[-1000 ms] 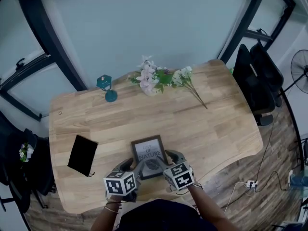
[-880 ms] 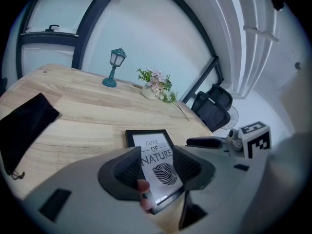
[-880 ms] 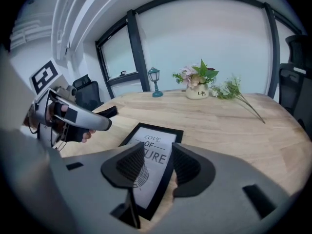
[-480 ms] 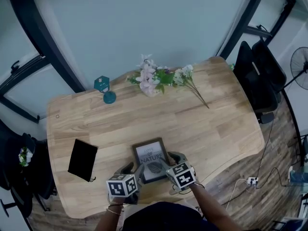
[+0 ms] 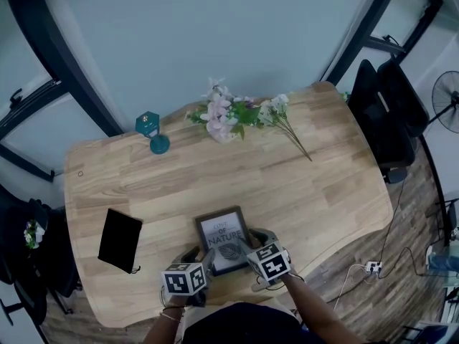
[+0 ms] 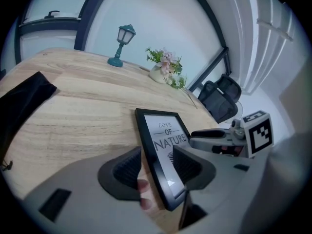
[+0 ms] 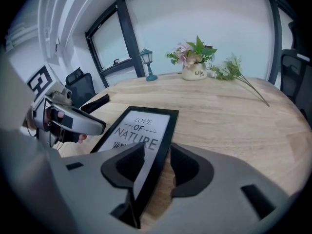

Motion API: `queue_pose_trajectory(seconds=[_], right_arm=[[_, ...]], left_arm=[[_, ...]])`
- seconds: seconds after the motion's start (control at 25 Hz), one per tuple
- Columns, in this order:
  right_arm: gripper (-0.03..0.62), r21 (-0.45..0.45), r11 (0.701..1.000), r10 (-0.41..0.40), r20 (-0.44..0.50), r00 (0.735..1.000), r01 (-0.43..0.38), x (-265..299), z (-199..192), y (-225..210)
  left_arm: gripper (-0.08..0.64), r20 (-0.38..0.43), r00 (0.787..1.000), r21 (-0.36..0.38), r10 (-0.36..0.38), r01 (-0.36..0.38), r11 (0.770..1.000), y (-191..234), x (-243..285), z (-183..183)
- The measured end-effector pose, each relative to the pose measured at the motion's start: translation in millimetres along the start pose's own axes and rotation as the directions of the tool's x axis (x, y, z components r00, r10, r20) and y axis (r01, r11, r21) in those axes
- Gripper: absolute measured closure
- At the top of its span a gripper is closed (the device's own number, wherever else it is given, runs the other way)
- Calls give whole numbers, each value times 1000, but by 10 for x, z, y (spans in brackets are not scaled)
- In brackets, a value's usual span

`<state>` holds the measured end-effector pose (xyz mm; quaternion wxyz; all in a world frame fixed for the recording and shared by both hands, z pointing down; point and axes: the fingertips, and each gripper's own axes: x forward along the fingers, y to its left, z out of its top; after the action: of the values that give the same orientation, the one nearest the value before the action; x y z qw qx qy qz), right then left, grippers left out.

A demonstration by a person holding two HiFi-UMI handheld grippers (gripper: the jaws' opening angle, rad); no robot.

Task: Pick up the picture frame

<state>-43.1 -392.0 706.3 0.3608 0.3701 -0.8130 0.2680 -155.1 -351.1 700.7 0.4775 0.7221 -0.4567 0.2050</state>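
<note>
The black picture frame [image 5: 221, 233] with "Love of Nature" print sits at the near middle of the wooden table [image 5: 315, 192]. My left gripper [image 5: 201, 254] holds its near left edge, and in the left gripper view the frame [image 6: 163, 135] runs between the jaws of the left gripper [image 6: 157, 167], shut on the rim. My right gripper [image 5: 251, 244] has the near right edge. In the right gripper view the frame [image 7: 139, 126] passes between the jaws of the right gripper [image 7: 157, 165], shut on it. The near end looks raised off the wood.
A black pouch [image 5: 120, 239] lies to the left of the frame. At the far side stand a teal lantern [image 5: 150, 131] and a flower vase [image 5: 222, 120], with a loose flower stem [image 5: 287, 131] beside it. Office chairs [image 5: 387, 113] stand off the right edge.
Both grippers stay on the frame's near edges. The frame and grippers have shifted only slightly toward me, and the head view has drifted a little.
</note>
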Motion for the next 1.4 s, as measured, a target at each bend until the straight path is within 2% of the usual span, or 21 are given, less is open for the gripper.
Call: queue_pose_trajectory(seconds=[0.36, 0.56, 0.84, 1.04, 1.4], right_arm=[[430, 28, 1000, -4, -27, 1000, 4, 70, -65, -22], [431, 76, 997, 12, -24, 1000, -10, 86, -84, -28], [439, 60, 998, 13, -32, 999, -11, 88, -88, -17], [468, 129, 992, 16, -37, 999, -12, 89, -94, -45], [485, 113, 994, 2, -39, 999, 3, 70, -93, -70]], left_arm=[[373, -23, 999, 4, 26, -26, 1000, 54, 98, -96], [373, -14, 998, 16, 57, -57, 998, 79, 97, -84], [371, -17, 996, 40, 89, -88, 995, 73, 78, -50], [367, -46, 995, 53, 91, -88, 995, -27, 145, -53], [395, -44, 990, 55, 133, -131, 990, 6, 132, -47]])
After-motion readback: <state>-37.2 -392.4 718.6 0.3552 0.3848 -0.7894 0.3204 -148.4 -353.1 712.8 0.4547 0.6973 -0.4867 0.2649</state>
